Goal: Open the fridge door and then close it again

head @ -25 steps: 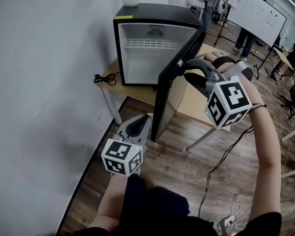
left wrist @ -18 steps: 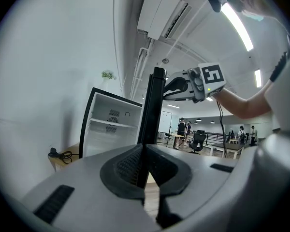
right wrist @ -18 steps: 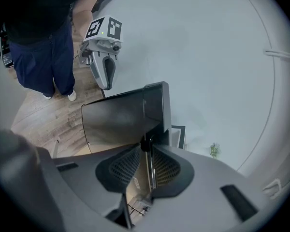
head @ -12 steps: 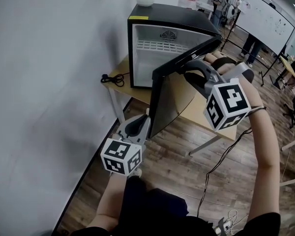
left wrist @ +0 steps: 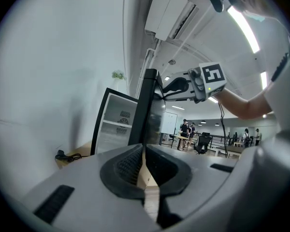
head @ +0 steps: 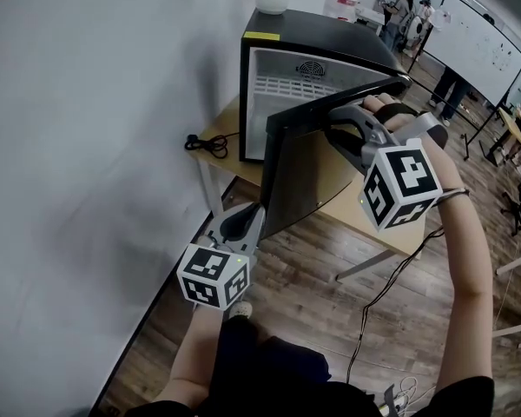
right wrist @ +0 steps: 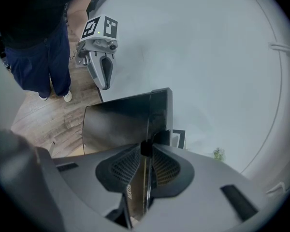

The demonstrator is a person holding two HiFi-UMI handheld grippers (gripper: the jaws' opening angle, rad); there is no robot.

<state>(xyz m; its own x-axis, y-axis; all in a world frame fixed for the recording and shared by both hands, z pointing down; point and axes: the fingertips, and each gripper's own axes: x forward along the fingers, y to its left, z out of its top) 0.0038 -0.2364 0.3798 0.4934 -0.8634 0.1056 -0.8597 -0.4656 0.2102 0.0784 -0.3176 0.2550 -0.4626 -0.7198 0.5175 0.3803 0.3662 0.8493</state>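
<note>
**Head view:** the fridge (head: 330,33) stood on a table (head: 219,129) by the wall with its door (head: 300,176) half open. The right gripper (head: 332,130) was at the door's top edge, its tips hard to make out against the black.

**Left gripper view:** the left gripper (left wrist: 143,151) had its jaws pressed together and empty, and its body cut off the door's foot.

**Right gripper view:** the jaws, which had just been closing, pinched the door's edge.

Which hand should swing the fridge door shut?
Right. The right gripper clamps the fridge door by its top edge, its jaws having just closed a little tighter. The left gripper hangs low beside the door, shut and empty.
</note>
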